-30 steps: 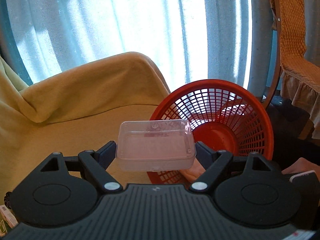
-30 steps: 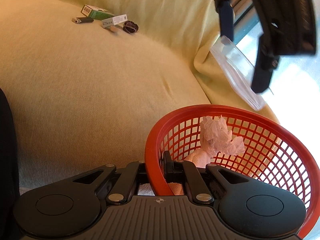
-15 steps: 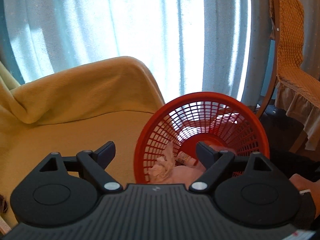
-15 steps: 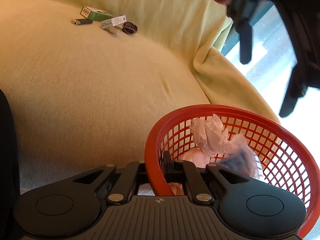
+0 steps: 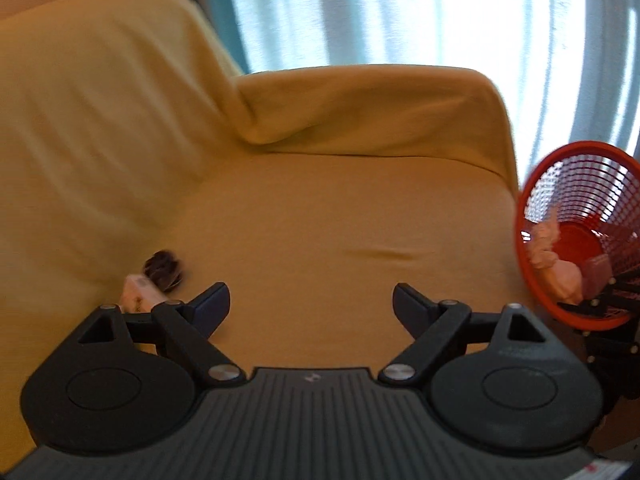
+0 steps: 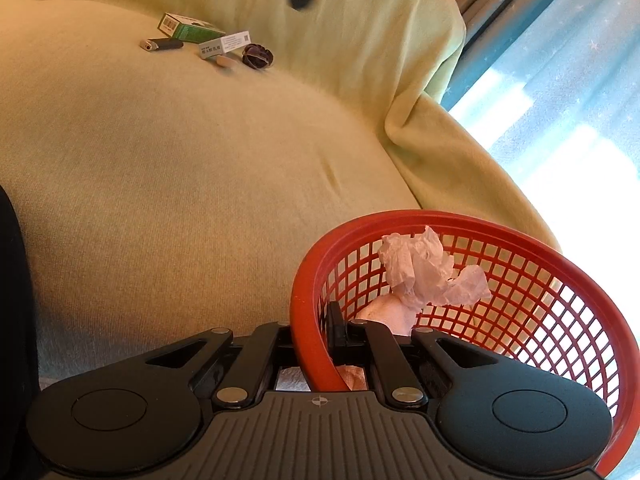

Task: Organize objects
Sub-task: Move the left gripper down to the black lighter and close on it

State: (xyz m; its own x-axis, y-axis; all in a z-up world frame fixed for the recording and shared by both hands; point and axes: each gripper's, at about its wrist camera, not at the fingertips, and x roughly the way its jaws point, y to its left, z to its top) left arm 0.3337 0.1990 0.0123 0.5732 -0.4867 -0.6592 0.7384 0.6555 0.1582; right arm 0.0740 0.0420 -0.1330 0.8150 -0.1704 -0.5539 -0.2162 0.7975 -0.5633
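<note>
My right gripper (image 6: pixel 316 332) is shut on the rim of the red mesh basket (image 6: pixel 520 240), which holds crumpled tissue (image 6: pixel 424 272). In the left wrist view the basket (image 5: pixel 532 184) is at the right edge, with tissue and the clear plastic box (image 5: pixel 598 274) inside. My left gripper (image 5: pixel 310 306) is open and empty above the sofa seat. A dark hair tie (image 5: pixel 164 270) and a white box (image 5: pixel 138 294) lie just left of its left finger. In the right wrist view a green box (image 6: pixel 188 28), a lighter (image 6: pixel 162 45), the white box (image 6: pixel 225 44) and the hair tie (image 6: pixel 258 56) lie at the sofa's back.
The sofa is draped in a yellow-green cover (image 6: pixel 180 168), with its armrest (image 5: pixel 380 112) beside the basket. Light blue curtains (image 5: pixel 400 12) hang behind. A dark edge, cannot tell what, fills the left edge of the right wrist view (image 6: pixel 12 300).
My left gripper opened and dropped the clear box into the basket, then swung left over the sofa toward the small items. My right gripper kept hold of the basket rim.
</note>
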